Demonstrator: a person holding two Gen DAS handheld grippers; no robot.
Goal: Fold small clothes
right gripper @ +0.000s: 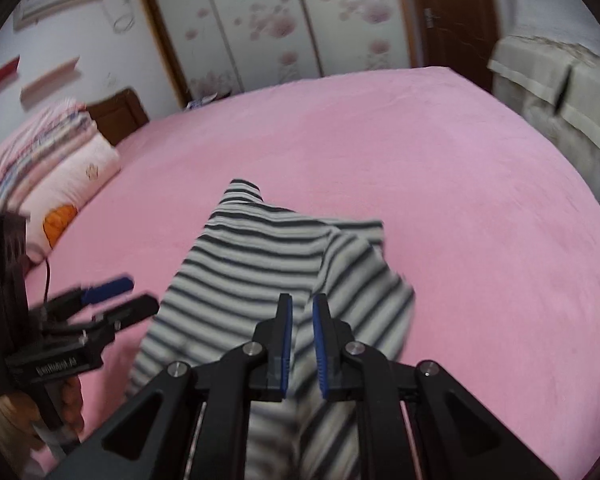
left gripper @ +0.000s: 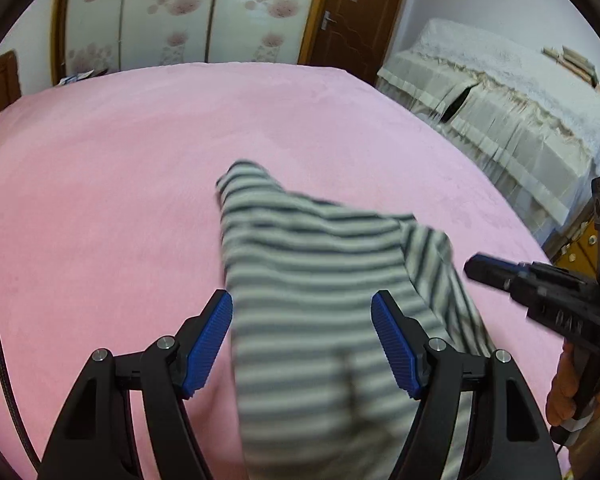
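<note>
Left wrist view: one striped garment [left gripper: 312, 280] lies low in the centre of the frame on a pink bed [left gripper: 120, 168]. The left gripper [left gripper: 302, 340] stands wide open, its two blue pads [left gripper: 208, 344] apart on either side of the cloth with nothing pinched. The right gripper [left gripper: 500, 270] enters at the right edge, just beside the garment's right flap; from here I cannot tell how far it is open.

In the right wrist view the same garment [right gripper: 260, 264] sits at lower centre, grey-white with dark narrow stripes, rumpled, one flap folded over on the right and a narrow end pointing toward the top of the frame. The right gripper [right gripper: 302, 340] is nearly closed, a narrow gap left, cloth lying between and under its fingers; whether it grips is unclear. The left gripper [right gripper: 126, 294] shows at the left edge, fingers parted. Two pillows [right gripper: 60, 168] are stacked at upper left.
</note>
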